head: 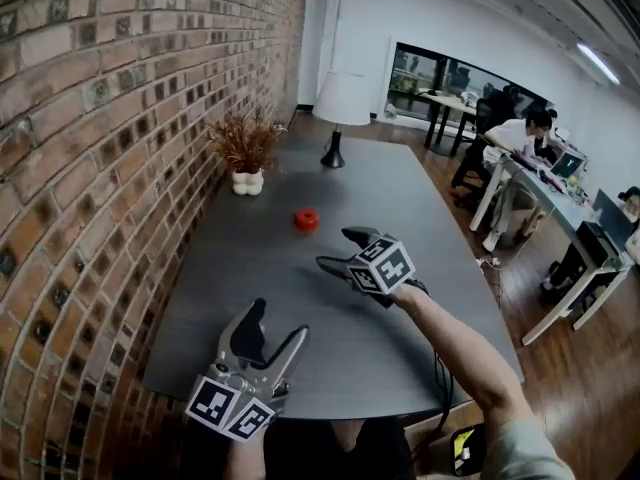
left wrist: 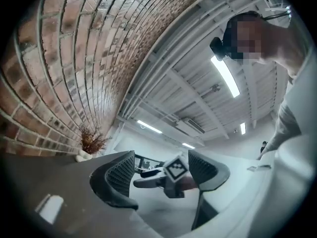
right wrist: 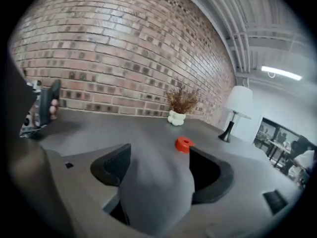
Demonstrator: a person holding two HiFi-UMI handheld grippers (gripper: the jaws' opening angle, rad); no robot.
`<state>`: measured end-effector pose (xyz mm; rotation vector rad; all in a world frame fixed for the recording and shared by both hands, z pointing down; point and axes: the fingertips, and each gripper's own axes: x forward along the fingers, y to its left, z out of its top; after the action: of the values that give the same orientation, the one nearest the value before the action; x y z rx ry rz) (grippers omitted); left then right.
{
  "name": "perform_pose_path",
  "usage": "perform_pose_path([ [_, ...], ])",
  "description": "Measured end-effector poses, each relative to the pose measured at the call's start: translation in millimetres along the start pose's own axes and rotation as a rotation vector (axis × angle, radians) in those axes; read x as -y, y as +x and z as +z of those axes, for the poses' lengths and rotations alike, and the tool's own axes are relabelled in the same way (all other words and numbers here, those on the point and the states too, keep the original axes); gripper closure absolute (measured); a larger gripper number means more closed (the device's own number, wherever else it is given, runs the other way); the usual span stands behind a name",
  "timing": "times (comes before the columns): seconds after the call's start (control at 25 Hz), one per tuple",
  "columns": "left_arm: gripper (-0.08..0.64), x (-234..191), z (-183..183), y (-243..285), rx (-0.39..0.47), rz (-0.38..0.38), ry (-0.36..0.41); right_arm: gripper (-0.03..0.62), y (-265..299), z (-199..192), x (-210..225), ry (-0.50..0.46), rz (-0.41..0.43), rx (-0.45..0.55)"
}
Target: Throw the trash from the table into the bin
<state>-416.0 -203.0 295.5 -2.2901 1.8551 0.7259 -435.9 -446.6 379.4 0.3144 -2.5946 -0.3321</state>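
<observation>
Trash: a small red ring-shaped plastic piece (head: 306, 219) is lying flat out in the middle of the dark grey bench (head: 430, 188), apart from everything else on it.
Right gripper: the right gripper (head: 338, 250) is hovering over the bench just on the near side of the red piece, pointing toward it and a little downward, not touching it.
Right fingers: they are standing wide apart (right wrist: 111, 165) with only bare bench between them; in the right gripper view the red piece (right wrist: 184, 144) is sitting just beyond the tip of the right-hand finger.
Left gripper: the left gripper (head: 277, 326) is hanging at the near left edge of the bench, well apart from the red piece, tilting upward.
Left fingers: they are standing wide (left wrist: 116, 175) and gripping nothing; the right gripper's marker cube (left wrist: 176, 170) is showing far off through the gap.
Along the wall: a dried brown plant in a lumpy white vase (head: 247, 168) is standing beside the brick wall (head: 100, 118).
Far end: a white-shaded lamp on a black base (head: 340, 108) is standing on the bench.
Room at right: people are sitting at white desks (head: 540, 183).
</observation>
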Motion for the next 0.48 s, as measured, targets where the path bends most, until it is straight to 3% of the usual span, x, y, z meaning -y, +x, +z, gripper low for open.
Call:
perform_pose_path([
  [0.28,0.229,-6.3,-11.2,5.1,-0.063,0.025,-0.041,0.206,135.9,-8.7,81.2,0.071,-0.095,-0.13],
  [0.48,0.229,-5.9,-14.2,10.4,-0.09,0.032,-0.068,0.207,174.4,-14.0,96.4,0.203,-0.062,-0.186],
])
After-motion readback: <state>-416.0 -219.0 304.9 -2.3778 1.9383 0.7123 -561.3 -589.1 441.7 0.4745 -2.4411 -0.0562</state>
